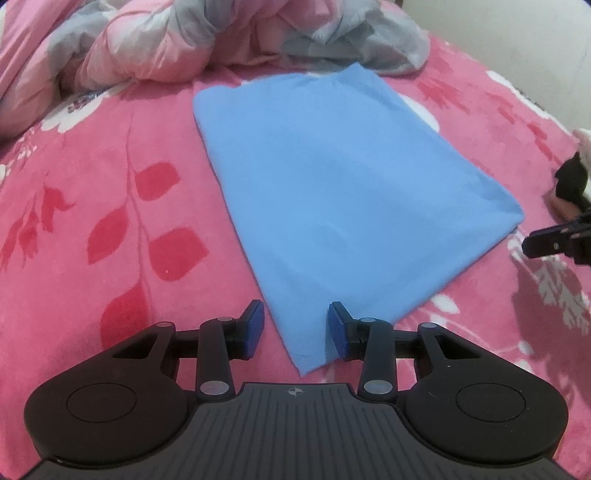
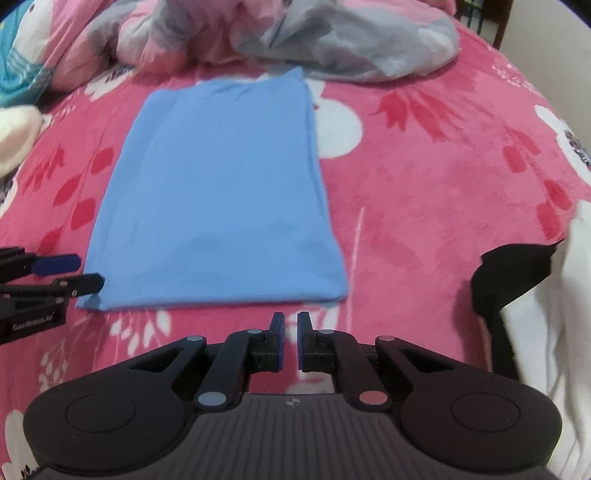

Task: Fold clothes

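Note:
A light blue garment (image 1: 340,192) lies folded into a flat rectangle on the pink floral bedspread (image 1: 110,206); it also shows in the right wrist view (image 2: 221,199). My left gripper (image 1: 296,325) is open at the garment's near left corner, its fingers on either side of the corner, holding nothing. It shows from the side in the right wrist view (image 2: 85,273). My right gripper (image 2: 290,325) is nearly closed and empty, just short of the garment's near edge. Its tip shows in the left wrist view (image 1: 532,243).
A crumpled pink and grey quilt (image 2: 295,33) is heaped behind the garment. A black and white garment (image 2: 524,280) lies at the right. A teal item (image 2: 18,70) and a cream one (image 2: 14,129) sit at the far left. The bedspread (image 2: 424,192) stretches right.

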### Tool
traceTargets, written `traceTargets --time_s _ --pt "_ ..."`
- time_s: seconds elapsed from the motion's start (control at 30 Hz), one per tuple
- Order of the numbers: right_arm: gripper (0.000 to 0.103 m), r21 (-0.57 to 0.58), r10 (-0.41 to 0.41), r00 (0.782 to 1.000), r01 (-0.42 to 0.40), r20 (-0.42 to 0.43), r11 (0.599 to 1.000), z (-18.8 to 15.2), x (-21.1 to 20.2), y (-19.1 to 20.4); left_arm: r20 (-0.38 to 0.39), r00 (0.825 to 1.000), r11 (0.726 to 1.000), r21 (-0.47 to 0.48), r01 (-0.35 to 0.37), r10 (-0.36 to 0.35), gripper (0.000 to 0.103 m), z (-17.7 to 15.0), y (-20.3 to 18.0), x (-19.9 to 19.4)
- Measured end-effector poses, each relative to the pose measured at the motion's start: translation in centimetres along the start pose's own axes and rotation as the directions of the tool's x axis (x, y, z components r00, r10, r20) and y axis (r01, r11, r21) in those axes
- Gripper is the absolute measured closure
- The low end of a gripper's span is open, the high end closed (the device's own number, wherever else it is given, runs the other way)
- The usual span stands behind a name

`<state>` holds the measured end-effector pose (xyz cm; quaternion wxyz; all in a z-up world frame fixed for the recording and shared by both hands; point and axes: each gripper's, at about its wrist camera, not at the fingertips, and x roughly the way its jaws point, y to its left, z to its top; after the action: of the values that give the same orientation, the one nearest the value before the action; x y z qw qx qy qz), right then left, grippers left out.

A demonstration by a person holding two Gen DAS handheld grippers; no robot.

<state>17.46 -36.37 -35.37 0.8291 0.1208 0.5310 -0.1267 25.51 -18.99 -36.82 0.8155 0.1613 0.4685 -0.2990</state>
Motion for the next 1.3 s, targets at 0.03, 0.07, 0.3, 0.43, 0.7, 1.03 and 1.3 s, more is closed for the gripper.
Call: traceTargets --time_s 0.03,0.07,0.3,0.43,0.7,1.03,1.3 --pt "0.098 -0.001 0.005 1.000 -0.005 -0.012 1.000 -0.2 0.2 0.2 -0.008 1.000 1.000 0.002 -0.002 0.002 0.064 0.0 0.0 0.1" --pt "0.098 -0.005 0.007 1.000 -0.007 -0.026 1.000 -0.3 0.5 0.4 -0.019 1.000 1.000 0.003 -0.005 0.005 0.062 0.0 0.0 0.3" --pt "0.097 -0.022 -0.010 0.996 0.008 -0.092 1.000 -1.0 1.8 1.2 -0.064 0.998 1.000 0.000 -0.013 0.013 0.052 0.4 0.4 0.8" --pt "0.097 -0.009 -0.013 0.995 0.012 -0.102 1.000 -0.9 2.0 1.2 -0.079 0.997 1.000 -0.004 -0.010 0.009 0.049 0.6 0.7 1.0" --pt "0.096 -0.005 -0.013 0.994 0.012 -0.104 1.000 -1.2 2.3 1.1 -0.089 0.996 1.000 -0.015 -0.009 0.008 0.049 0.7 0.7 1.1" --pt "0.096 -0.043 -0.016 1.000 0.015 -0.027 0.999 0.5 0.5 2.1 -0.146 0.989 0.997 -0.070 -0.020 0.010 0.049 1.6 0.9 1.6" --pt "0.096 -0.101 -0.006 0.998 0.012 0.064 0.995 4.0 1.8 3.3 -0.185 0.983 0.995 -0.093 -0.043 0.025 0.049 2.2 0.8 1.7"
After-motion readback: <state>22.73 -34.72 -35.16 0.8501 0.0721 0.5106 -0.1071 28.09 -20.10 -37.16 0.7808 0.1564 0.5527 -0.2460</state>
